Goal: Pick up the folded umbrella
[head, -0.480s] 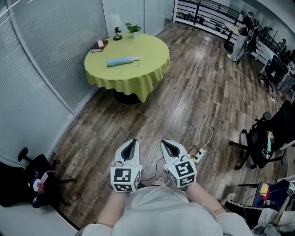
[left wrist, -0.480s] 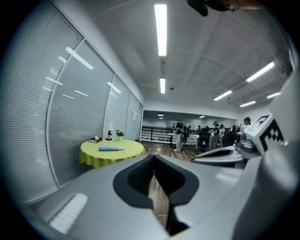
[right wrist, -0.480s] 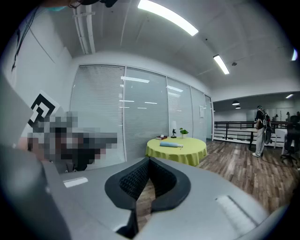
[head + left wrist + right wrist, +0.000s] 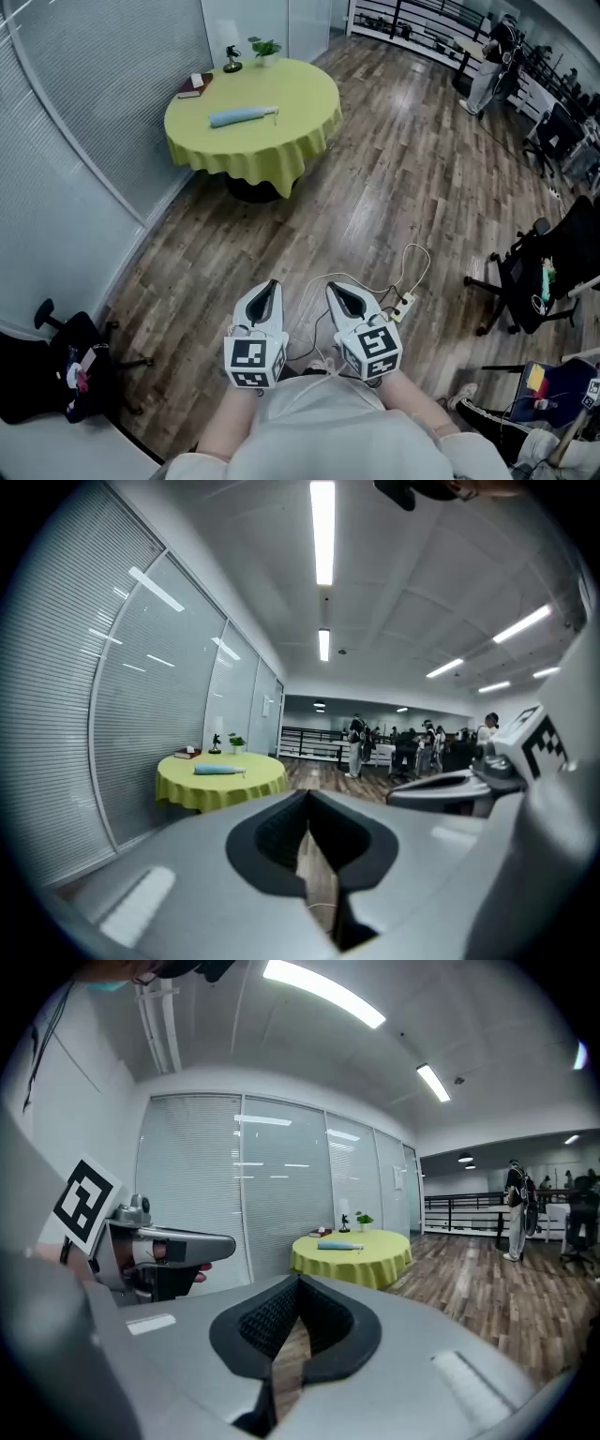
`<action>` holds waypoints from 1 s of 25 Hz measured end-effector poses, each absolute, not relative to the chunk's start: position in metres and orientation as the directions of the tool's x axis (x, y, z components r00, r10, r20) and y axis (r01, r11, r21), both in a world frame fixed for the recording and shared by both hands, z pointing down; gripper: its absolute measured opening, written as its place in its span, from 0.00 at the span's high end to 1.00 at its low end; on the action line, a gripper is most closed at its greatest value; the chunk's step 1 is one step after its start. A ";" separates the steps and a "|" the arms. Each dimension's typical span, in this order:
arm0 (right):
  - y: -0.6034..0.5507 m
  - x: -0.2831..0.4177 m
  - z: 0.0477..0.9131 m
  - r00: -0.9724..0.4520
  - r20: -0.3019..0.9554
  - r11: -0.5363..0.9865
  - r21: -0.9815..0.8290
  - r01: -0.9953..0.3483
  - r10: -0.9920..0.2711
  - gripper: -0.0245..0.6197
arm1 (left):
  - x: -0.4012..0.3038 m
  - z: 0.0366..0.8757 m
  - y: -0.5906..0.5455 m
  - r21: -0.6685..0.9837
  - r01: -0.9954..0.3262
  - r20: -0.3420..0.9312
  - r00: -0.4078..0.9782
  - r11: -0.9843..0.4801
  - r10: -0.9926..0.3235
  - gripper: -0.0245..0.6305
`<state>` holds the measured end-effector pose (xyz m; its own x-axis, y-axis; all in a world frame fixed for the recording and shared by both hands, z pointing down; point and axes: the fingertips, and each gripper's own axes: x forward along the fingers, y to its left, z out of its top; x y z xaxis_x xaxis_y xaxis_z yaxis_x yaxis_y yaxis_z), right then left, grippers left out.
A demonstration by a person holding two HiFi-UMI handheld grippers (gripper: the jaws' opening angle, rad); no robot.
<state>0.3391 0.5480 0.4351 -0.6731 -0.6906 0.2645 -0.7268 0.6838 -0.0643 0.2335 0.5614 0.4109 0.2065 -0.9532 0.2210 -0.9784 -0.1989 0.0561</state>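
Observation:
The folded umbrella [image 4: 242, 115], pale blue, lies on a round table [image 4: 281, 150] with a yellow-green cloth, far across the wooden floor. It also shows small and distant as the umbrella [image 4: 217, 770] in the left gripper view and the umbrella [image 4: 337, 1246] in the right gripper view. My left gripper [image 4: 271, 284] and right gripper [image 4: 333, 289] are held side by side close to my body, both pointing towards the table. Both are shut with nothing between the jaws, as the left gripper [image 4: 307, 799] and right gripper [image 4: 299, 1277] show in their own views.
A book [image 4: 191, 86], a small figurine [image 4: 231, 62] and a potted plant [image 4: 264, 47] stand at the table's far edge. A power strip with cables [image 4: 401, 305] lies on the floor at my right. Office chairs [image 4: 530, 281] stand right, another chair [image 4: 66, 361] left. A blinds-covered glass wall [image 4: 84, 112] runs along the left.
The table sits slightly higher and further left in the head view than before. Both grippers keep the same place and stay shut.

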 end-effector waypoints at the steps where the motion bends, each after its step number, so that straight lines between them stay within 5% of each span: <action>1: 0.546 0.340 0.437 -0.673 0.264 0.679 -0.079 -0.729 -0.691 0.96 | 0.234 0.413 0.560 0.058 -0.978 0.225 0.208 -0.200 -0.952 0.95; 17: 0.484 0.305 0.444 -0.710 0.269 0.695 -0.164 -0.700 -0.651 0.96 | 0.211 0.428 0.502 0.066 -0.975 0.275 0.221 -0.211 -0.936 0.95; 25: 0.386 0.248 0.461 -0.642 0.314 0.612 -0.200 -0.765 -0.699 0.96 | 0.139 0.439 0.400 0.097 -0.964 0.287 0.265 -0.247 -0.921 0.95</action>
<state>0.2484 0.3859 0.4605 -0.6423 -0.6994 0.3135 -0.7647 0.6124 -0.2003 0.1387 0.3997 0.4391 0.2652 -0.9205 0.2869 -0.9640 -0.2475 0.0970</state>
